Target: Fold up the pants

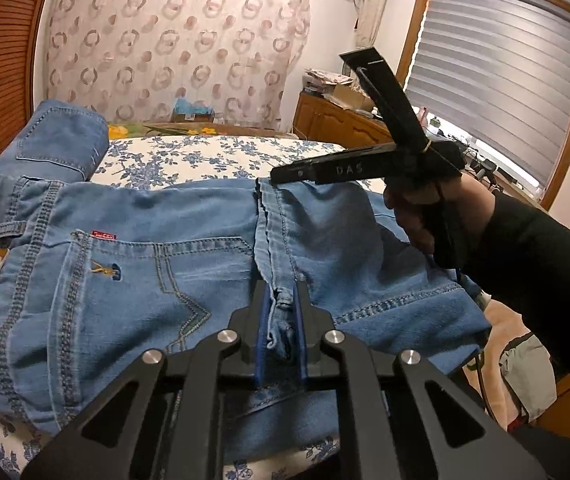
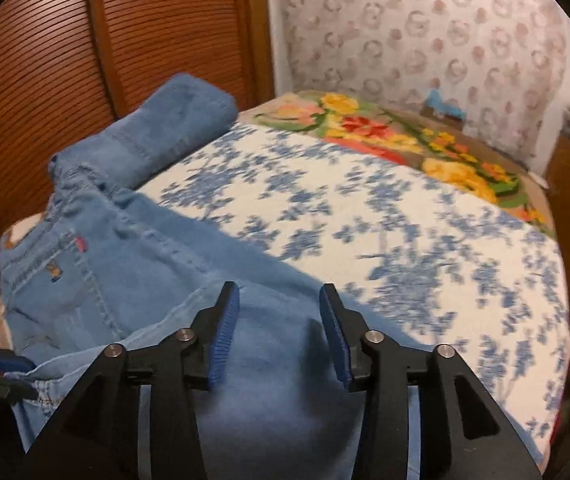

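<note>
The bed is being covered by a white sheet printed with blue flowers. At its far end a blanket with yellow and red flowers is being shown. Blue denim pants are being carried on the near side, one part lying rolled at the far left.

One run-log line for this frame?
left gripper: shut on jeans hem | right gripper: open above jeans | jeans: on floral bedspread
</note>
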